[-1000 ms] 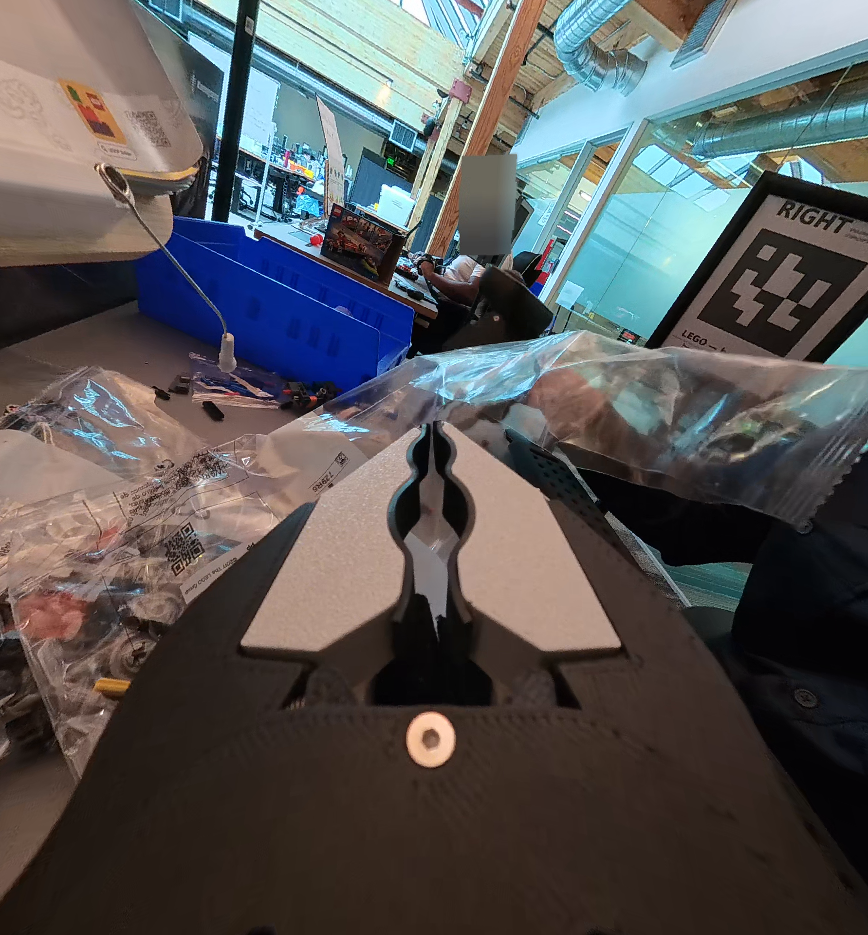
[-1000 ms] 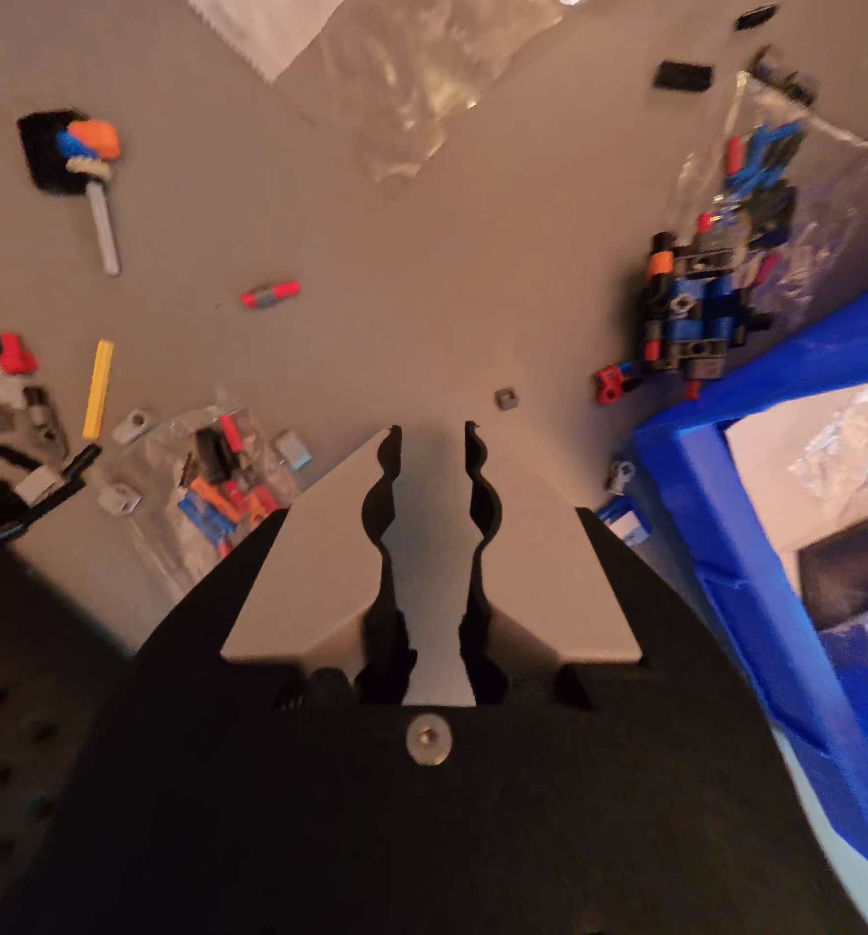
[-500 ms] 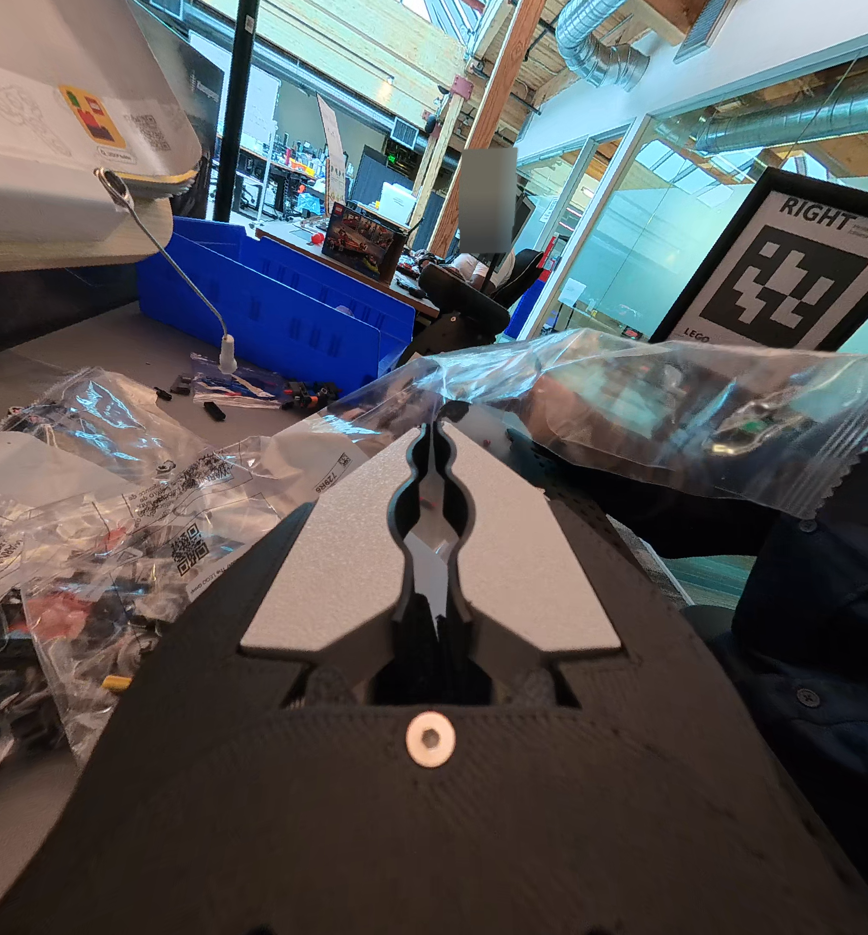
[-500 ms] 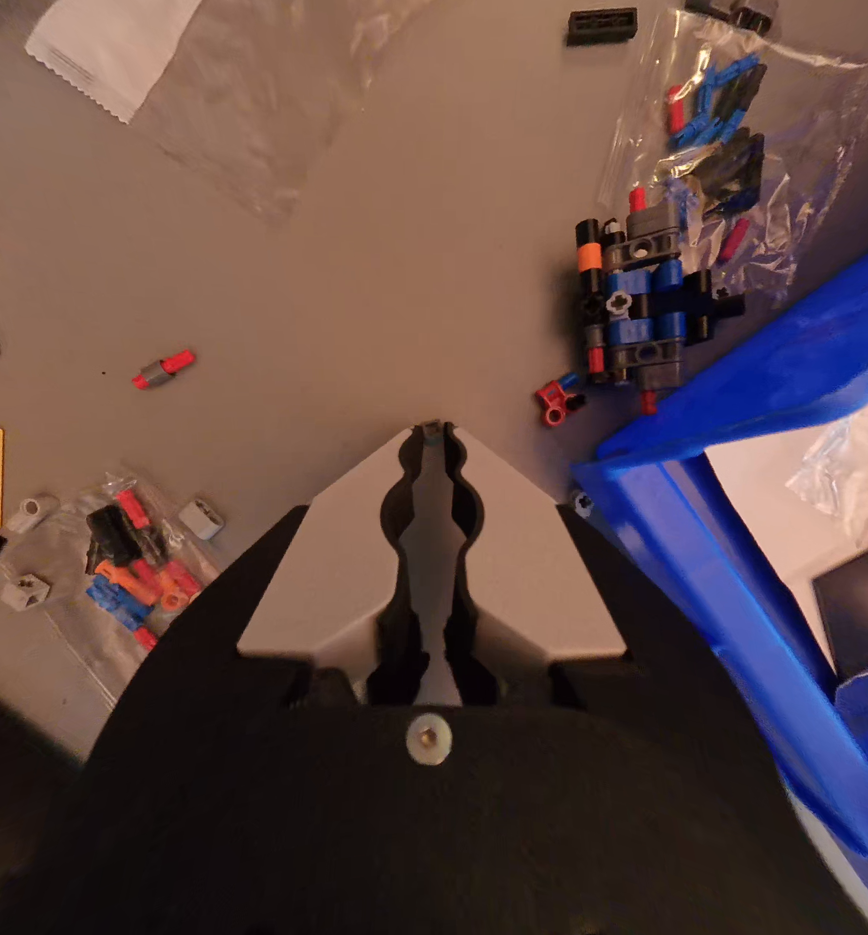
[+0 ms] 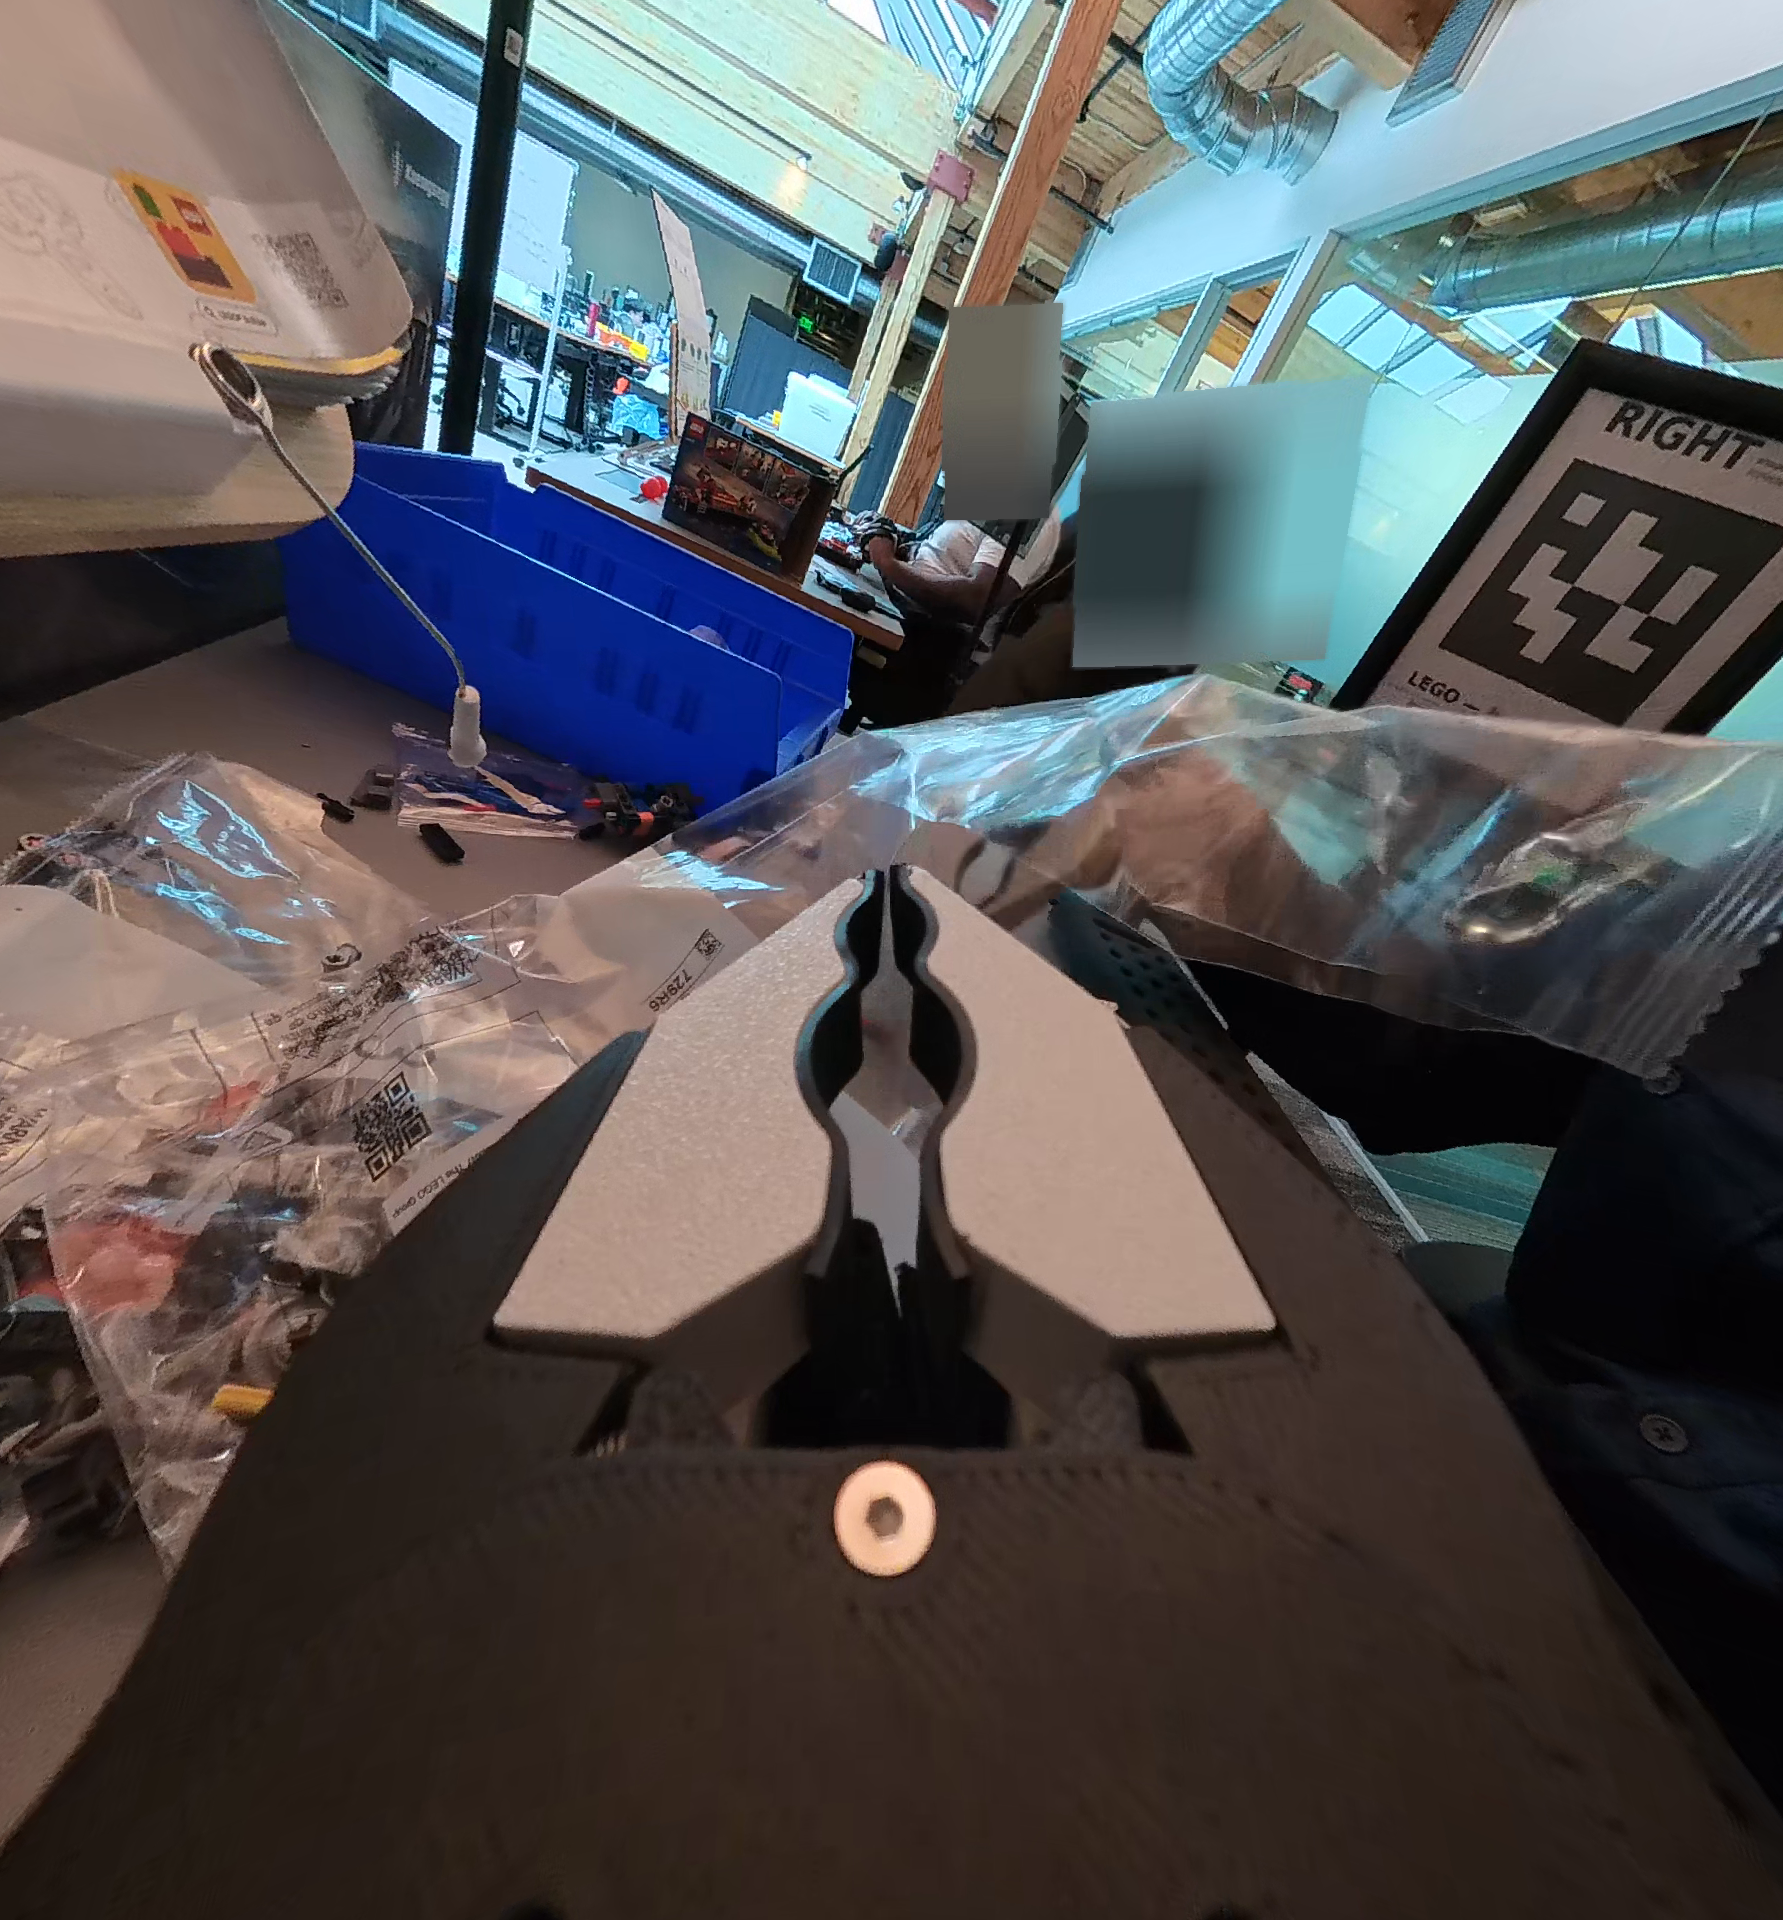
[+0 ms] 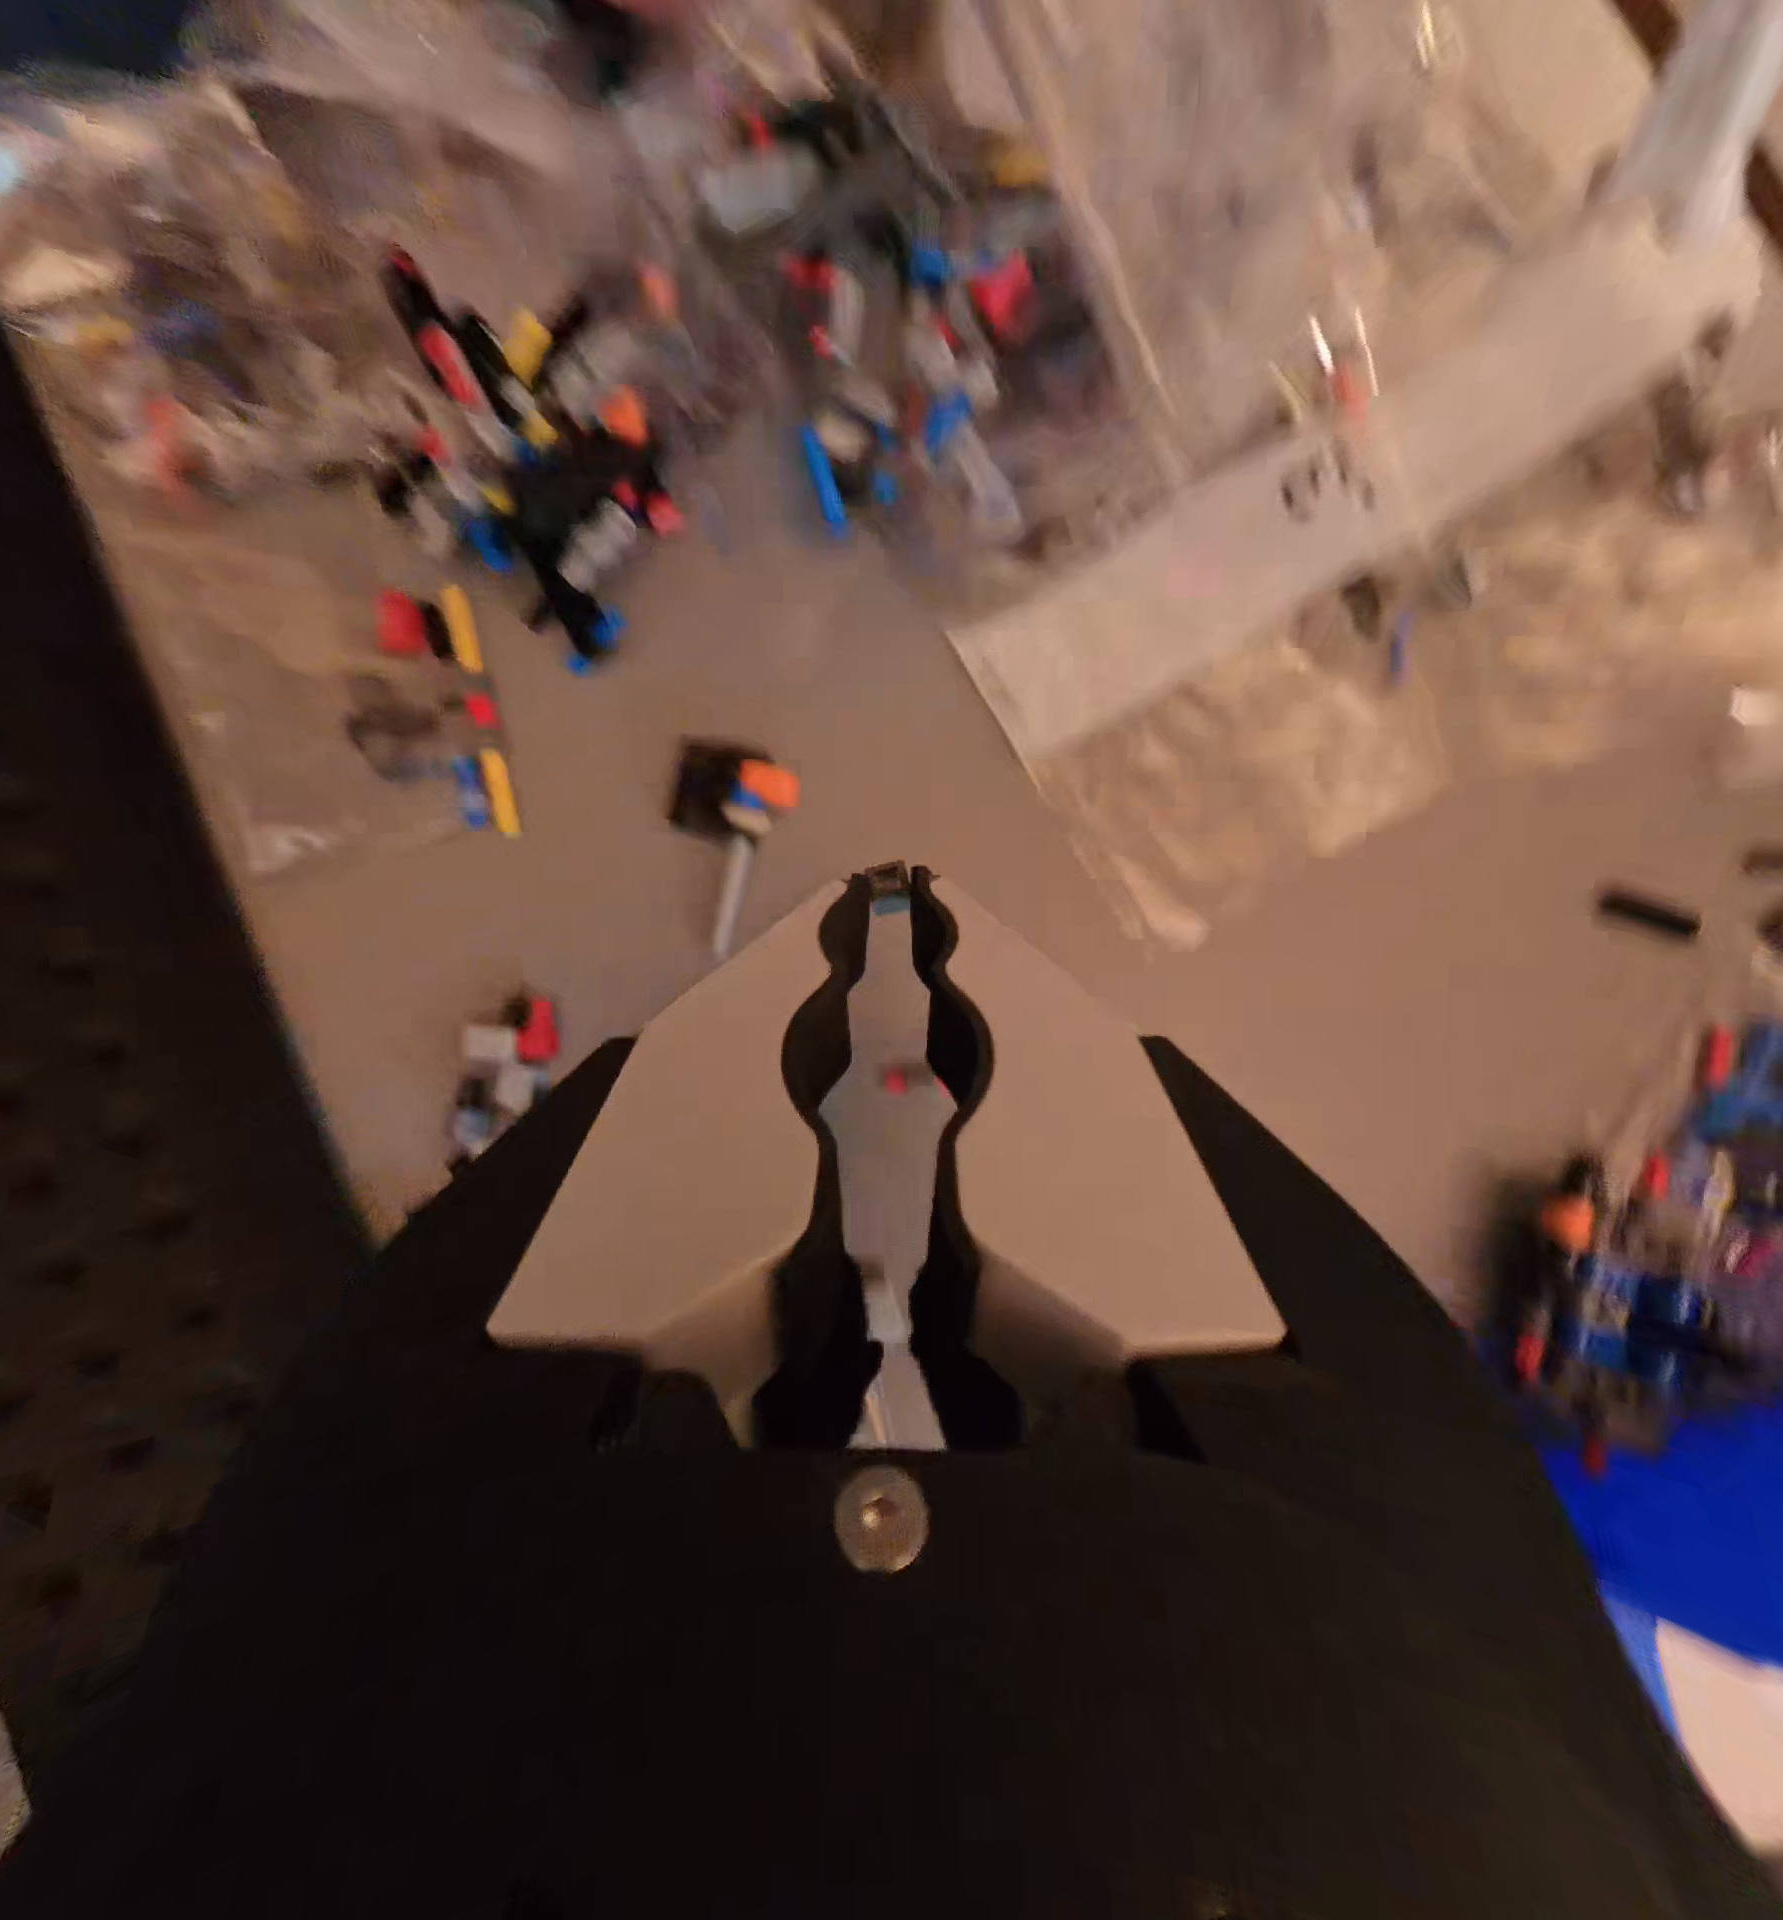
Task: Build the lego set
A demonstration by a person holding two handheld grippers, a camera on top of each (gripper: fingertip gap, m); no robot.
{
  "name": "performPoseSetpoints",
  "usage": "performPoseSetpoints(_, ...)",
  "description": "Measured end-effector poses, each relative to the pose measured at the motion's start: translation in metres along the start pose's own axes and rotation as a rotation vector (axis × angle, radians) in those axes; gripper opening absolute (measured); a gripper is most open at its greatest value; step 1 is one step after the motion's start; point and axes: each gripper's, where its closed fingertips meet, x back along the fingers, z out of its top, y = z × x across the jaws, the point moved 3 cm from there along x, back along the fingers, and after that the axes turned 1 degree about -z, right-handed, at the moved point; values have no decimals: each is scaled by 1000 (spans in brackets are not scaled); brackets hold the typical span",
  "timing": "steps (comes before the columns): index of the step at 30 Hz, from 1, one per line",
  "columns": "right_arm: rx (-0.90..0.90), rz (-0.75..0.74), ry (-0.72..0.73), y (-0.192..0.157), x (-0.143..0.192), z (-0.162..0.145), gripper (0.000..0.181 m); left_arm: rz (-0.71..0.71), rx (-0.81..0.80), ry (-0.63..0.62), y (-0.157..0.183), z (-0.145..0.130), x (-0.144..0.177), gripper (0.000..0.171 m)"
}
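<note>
My left gripper is shut on the edge of a clear plastic bag and holds it up in the air above the table. My right gripper is shut on a small grey lego piece at its tips, above the grey table. The right wrist view is blurred by motion. A blue, black and grey partial build lies at the right by the blue bin. Loose coloured pieces lie scattered farther off. A small black, orange and blue assembly lies just beyond the right tips.
Several clear bags of parts lie at the left. A blue bin stands behind them. An instruction booklet on a stand hangs over the upper left. A framed marker sign stands at the right. A dark sleeve is at the right. The gap from one gripper's tips to the other's is roughly 15 cm.
My right gripper closed on the small grey piece on the table, lifted it and swung away towards the scattered pieces. My left gripper keeps holding the bag nearly still.
</note>
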Motion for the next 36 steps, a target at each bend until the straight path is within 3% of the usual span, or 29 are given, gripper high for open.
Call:
performPoseSetpoints(6, 134, -19, 102, -18, -20, 68, 5, 1, -2, 5, 0, 1, 2, 0)
performPoseSetpoints(9, 133, -131, 102, -1, -34, 80, 8, 0, -4, 7, 1, 2, 2, 0)
performPoseSetpoints(13, 122, -153, 122, 3, -35, 85, 10, 1, -8, 14, 1, 5, 4, 0)
performPoseSetpoints(21, 55, -125, 85, 9, -6, 47, 8, -2, -9, 7, 3, 3, 2, 0)
performPoseSetpoints(28, -17, -68, -139, 13, -12, -25, 16, -3, -5, 3, 2, 2, 1, 0)
performPoseSetpoints(36, -50, -23, -239, 13, -24, -55, 20, 1, 0, 0, 0, 0, 1, 0)
